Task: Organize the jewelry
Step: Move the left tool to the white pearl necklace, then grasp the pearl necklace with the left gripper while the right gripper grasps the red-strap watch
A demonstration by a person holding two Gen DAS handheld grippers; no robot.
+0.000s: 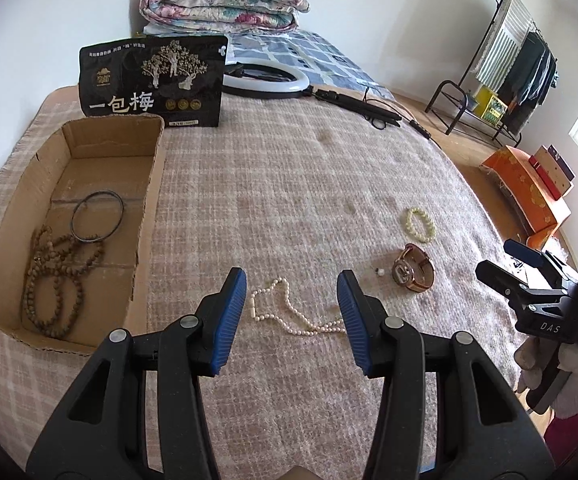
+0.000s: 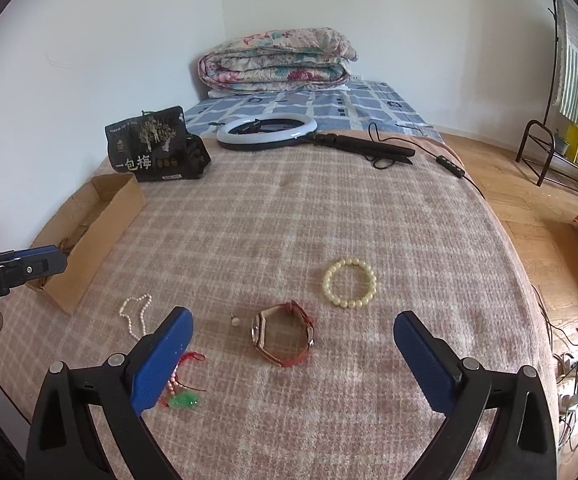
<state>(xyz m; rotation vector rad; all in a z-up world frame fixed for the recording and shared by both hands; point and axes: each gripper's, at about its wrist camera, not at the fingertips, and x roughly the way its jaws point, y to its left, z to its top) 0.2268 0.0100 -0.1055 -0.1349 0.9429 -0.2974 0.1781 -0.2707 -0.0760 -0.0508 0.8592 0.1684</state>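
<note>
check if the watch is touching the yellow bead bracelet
Apart. The right wrist view shows bare blanket between the watch and the bead bracelet.

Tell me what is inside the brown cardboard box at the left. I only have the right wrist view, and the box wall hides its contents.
Observer: The left wrist view looks into the brown cardboard box. A thin dark bangle and a long strand of brown wooden beads lie on its floor.
Operator: And the white pearl necklace, half hidden in my view?
Observer: The white pearl necklace lies on the pink checked blanket, outside the box. In the left wrist view it appears between the fingers of the open left gripper.
</note>
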